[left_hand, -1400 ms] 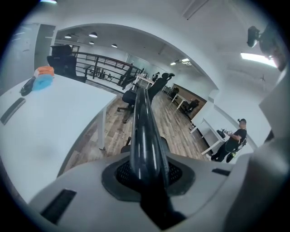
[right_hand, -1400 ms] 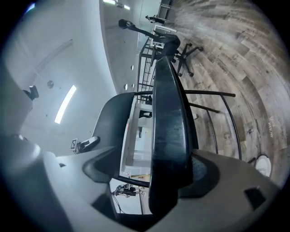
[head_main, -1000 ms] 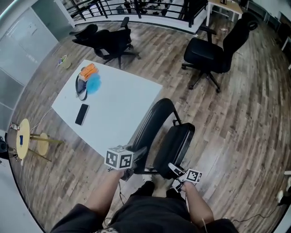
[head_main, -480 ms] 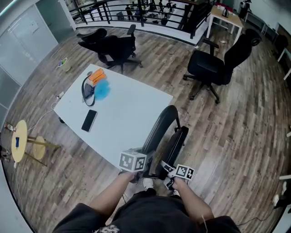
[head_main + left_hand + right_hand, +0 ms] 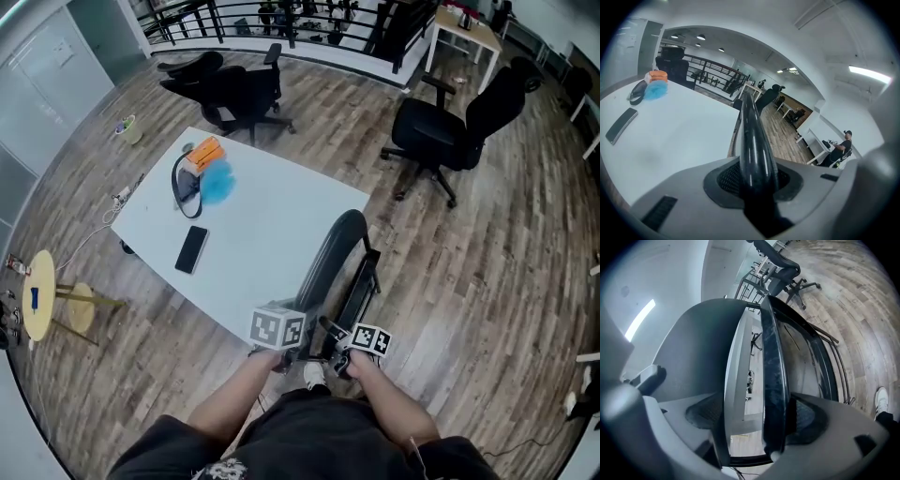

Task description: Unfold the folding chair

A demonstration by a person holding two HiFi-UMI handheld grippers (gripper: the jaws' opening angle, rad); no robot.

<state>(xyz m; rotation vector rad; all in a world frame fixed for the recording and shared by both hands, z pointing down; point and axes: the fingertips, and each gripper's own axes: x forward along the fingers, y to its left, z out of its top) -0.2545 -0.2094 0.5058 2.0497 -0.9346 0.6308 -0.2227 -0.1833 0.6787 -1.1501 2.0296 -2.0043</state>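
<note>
left tongs [image 5: 754, 180], right tongs [image 5: 776, 425] clamped on folding chair [image 5: 337, 246]

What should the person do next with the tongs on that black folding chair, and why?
Probably swing the right tongs away from the left tongs: they grip the seat, the left ones clamp the backrest, and the two panels lie nearly together.
</note>
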